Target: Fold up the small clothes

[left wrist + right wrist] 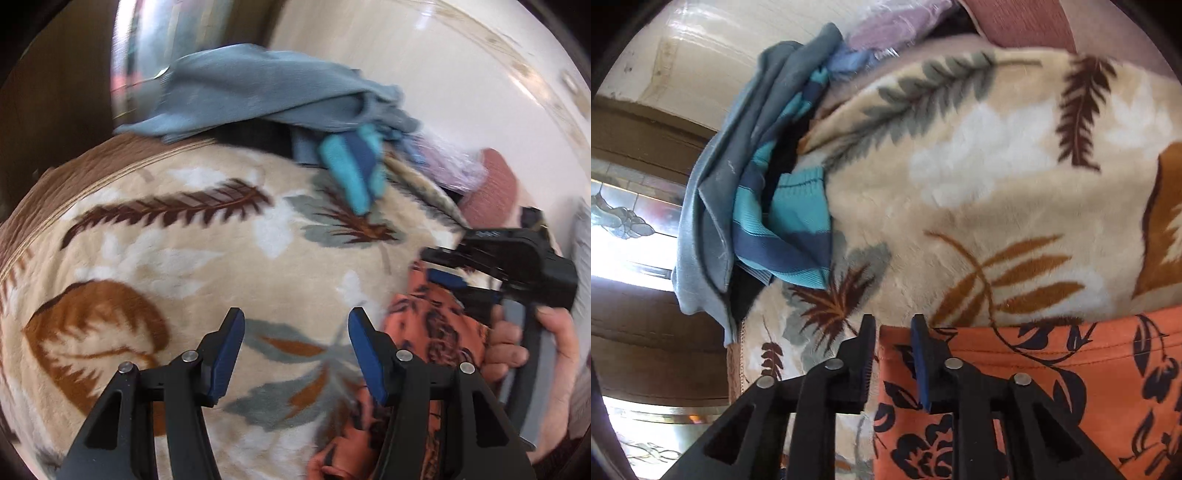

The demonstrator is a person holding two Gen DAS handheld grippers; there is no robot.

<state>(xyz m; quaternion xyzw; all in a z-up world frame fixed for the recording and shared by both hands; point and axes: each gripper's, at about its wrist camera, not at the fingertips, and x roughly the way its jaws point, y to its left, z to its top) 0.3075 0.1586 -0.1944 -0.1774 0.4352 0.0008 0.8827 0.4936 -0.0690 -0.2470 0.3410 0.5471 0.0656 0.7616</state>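
An orange garment with a dark floral print (pixel 1052 387) lies on a cream leaf-patterned blanket (pixel 979 184). It also shows in the left wrist view (pixel 424 325) at the right. My right gripper (pixel 893 332) has its jaws partly closed around the garment's left edge, with a narrow gap between them. It shows from outside in the left wrist view (pixel 443 273), in the person's hand. My left gripper (pixel 295 332) is open and empty over the blanket (pixel 184 240), left of the orange garment.
A pile of clothes lies at the far side of the blanket: a grey-blue garment (pixel 258 92), a teal and navy striped knit (pixel 798 229), and lilac and pink pieces (pixel 897 26). A cream wall (pixel 424 55) and a window (pixel 624 229) are behind.
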